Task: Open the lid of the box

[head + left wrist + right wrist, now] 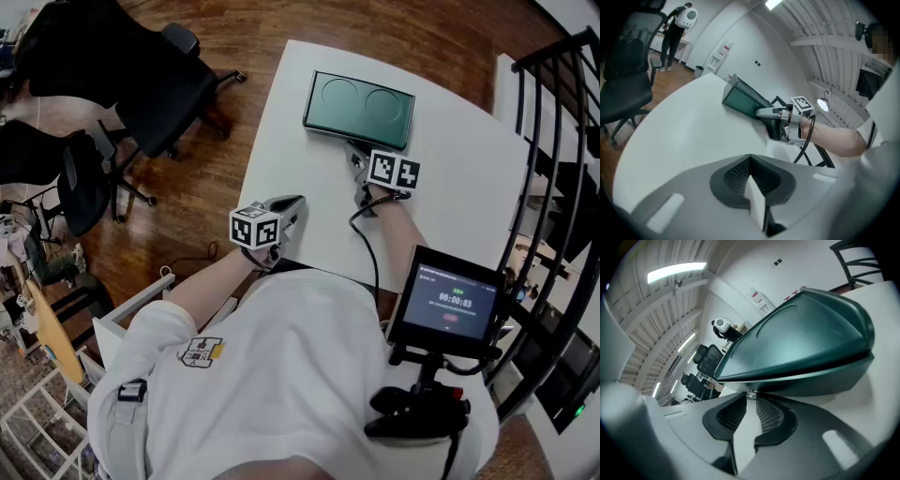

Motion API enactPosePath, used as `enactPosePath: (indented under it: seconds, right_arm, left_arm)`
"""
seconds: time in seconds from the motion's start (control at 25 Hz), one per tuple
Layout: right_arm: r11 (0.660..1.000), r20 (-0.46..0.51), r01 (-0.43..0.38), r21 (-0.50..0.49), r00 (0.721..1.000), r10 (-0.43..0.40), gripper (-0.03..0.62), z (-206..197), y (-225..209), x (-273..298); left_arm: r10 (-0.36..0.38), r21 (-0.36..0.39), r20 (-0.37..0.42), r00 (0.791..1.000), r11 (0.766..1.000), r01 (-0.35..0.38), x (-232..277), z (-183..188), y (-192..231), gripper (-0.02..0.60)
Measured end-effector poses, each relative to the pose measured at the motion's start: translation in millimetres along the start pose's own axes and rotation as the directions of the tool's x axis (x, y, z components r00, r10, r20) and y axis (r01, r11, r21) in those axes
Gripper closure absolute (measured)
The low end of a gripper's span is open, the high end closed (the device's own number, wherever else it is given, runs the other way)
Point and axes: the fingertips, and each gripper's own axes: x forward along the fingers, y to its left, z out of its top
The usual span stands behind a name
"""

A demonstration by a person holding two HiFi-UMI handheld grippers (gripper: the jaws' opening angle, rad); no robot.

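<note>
A dark green box point(359, 108) with two round dimples in its lid lies flat at the far side of the white table point(459, 178). My right gripper point(356, 157) is at the box's near edge. In the right gripper view the box point(801, 343) fills the frame, a dark seam runs between lid and base, and the right gripper point(751, 394) is shut on a small metal clasp point(751, 392) at the front edge. My left gripper point(295, 202) rests at the table's near-left edge, apart from the box, its jaws together on nothing point(750, 157). From the left gripper view the box point(743, 98) and the right gripper point(761, 112) show side-on.
Black office chairs point(155, 80) stand on the wooden floor left of the table. A black metal railing point(562, 122) runs along the right. A small screen point(450, 300) on a mount sits by the person's chest. A person point(675, 28) stands far off in the room.
</note>
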Motion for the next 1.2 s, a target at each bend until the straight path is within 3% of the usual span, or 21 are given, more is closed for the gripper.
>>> enactPosePath:
  seconds: [0.48,0.64,0.84,1.0,1.2]
  right_arm:
    - [1.0,-0.045,0.019,0.017,0.999,-0.019,0.53,-105.3,19.9,-36.7]
    - [0.999,-0.007,0.013,0.045,1.0,-0.013,0.53,-100.8,16.3,-35.2]
    - [1.0,-0.004,0.008,0.023,1.0,-0.008,0.526,-105.2,20.3,-49.3]
    - [0.997,0.028,-0.04,0.059,0.999,0.039,0.456,-99.3,21.1,-52.1]
    - [0.995,0.102,-0.096,0.04,0.991,0.091,0.499,-116.2,32.7,-97.5]
  left_arm:
    - [-0.019,0.041,-0.001,1.0,0.999,0.019,-25.1,-23.9,-8.7,0.583]
    - [-0.012,0.05,-0.01,1.0,0.999,0.013,-24.8,-23.7,-3.3,0.583]
    - [-0.029,0.071,0.003,1.0,0.997,0.029,-37.6,-32.0,-27.4,0.583]
    - [-0.027,0.07,0.006,1.0,0.997,0.027,-37.6,-26.5,-23.5,0.583]
    - [-0.053,0.081,-0.003,0.999,0.995,0.054,-38.0,-32.3,-22.4,0.583]
